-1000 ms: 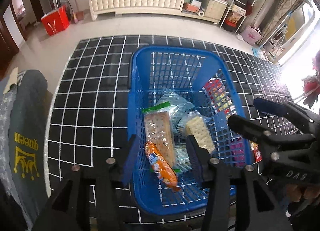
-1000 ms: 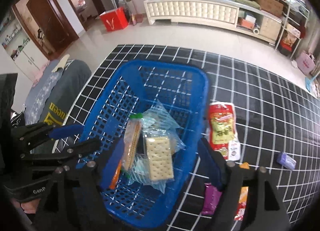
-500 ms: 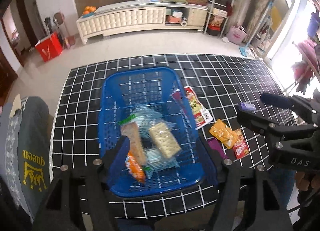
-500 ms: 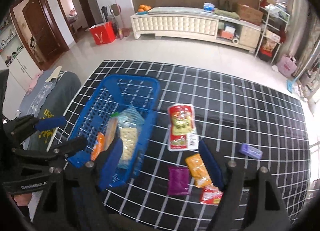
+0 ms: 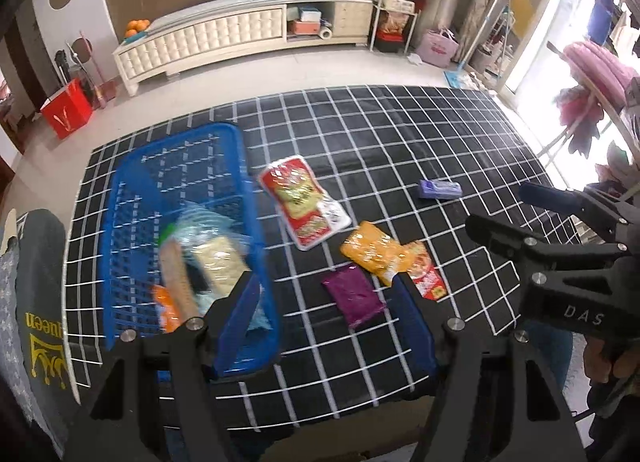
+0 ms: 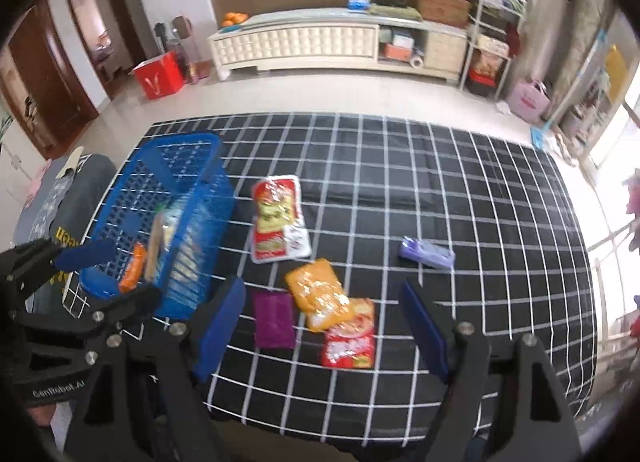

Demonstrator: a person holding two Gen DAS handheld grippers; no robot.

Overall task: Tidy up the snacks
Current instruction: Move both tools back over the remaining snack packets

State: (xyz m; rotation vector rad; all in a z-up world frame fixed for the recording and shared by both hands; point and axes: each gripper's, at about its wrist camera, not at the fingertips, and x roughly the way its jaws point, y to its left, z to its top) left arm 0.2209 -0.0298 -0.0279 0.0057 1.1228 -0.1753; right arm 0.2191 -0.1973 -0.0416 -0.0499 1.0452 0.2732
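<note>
A blue mesh basket (image 5: 136, 197) (image 6: 180, 165) stands at the left of the black grid-patterned table and holds several cracker packs (image 5: 216, 258) and an orange pack (image 6: 134, 272). Loose on the table lie a red-and-white pouch (image 5: 304, 201) (image 6: 278, 217), an orange packet (image 5: 374, 252) (image 6: 318, 294), a red packet (image 5: 426, 276) (image 6: 350, 338), a purple packet (image 5: 354, 296) (image 6: 274, 320) and a small lilac pack (image 5: 440, 189) (image 6: 426, 254). My left gripper (image 5: 334, 326) is open and empty above the near table edge. My right gripper (image 6: 322, 332) is open and empty too, high above the loose packets.
A grey chair back with yellow lettering (image 5: 38, 322) stands left of the table. A white cabinet (image 6: 320, 45), a red box (image 6: 158, 73) and shelving (image 6: 492, 37) line the far wall. Bare cloth (image 6: 460, 181) stretches right of the snacks.
Both grippers have pulled back and up from over the basket and swung right. The loose packets on the table have come into view. Both stay open and empty.
</note>
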